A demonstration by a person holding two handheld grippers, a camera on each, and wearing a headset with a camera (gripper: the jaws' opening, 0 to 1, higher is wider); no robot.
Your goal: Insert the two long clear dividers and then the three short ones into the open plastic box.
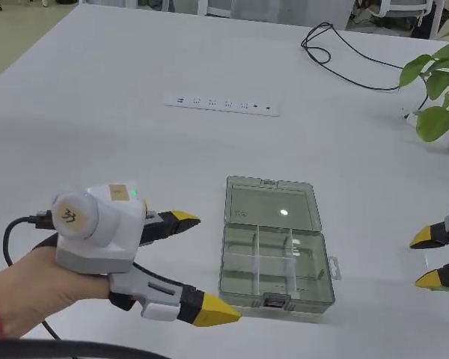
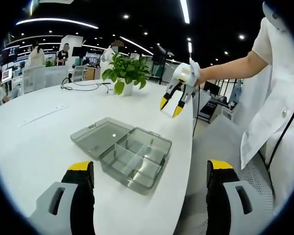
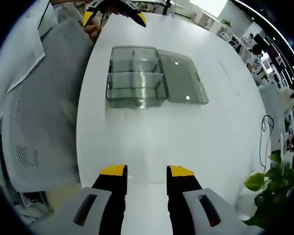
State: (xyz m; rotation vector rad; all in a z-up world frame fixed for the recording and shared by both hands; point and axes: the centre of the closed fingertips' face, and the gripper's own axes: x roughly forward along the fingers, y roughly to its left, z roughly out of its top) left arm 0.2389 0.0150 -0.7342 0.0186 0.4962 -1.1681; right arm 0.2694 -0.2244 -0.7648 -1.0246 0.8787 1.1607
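Right now the open plastic box (image 1: pixel 277 275) sits on the white counter (image 1: pixel 97 142) near its front edge, between the two grippers and touching neither. Its smoky clear lid (image 1: pixel 272 203) lies folded back flat on the far side of the tray. Clear dividers (image 1: pixel 258 258) stand upright inside the tray and split it into compartments; how many pieces there are I cannot tell through the clear plastic. The left gripper (image 1: pixel 217 267) hovers just left of the box, its yellow-tipped jaws spread wide and holding nothing, with the person's hand (image 1: pixel 26 292) wrapped around its grip. The right gripper (image 1: pixel 415 262) hangs off to the right, further from the box, its jaws parted by a narrower gap and likewise empty. Farther back on the counter lies a white power strip (image 1: pixel 223 104), well apart from the box. A black cable (image 1: pixel 344 56) loops near the far edge, and a leafy green plant (image 1: pixel 438 82) stands at the right.
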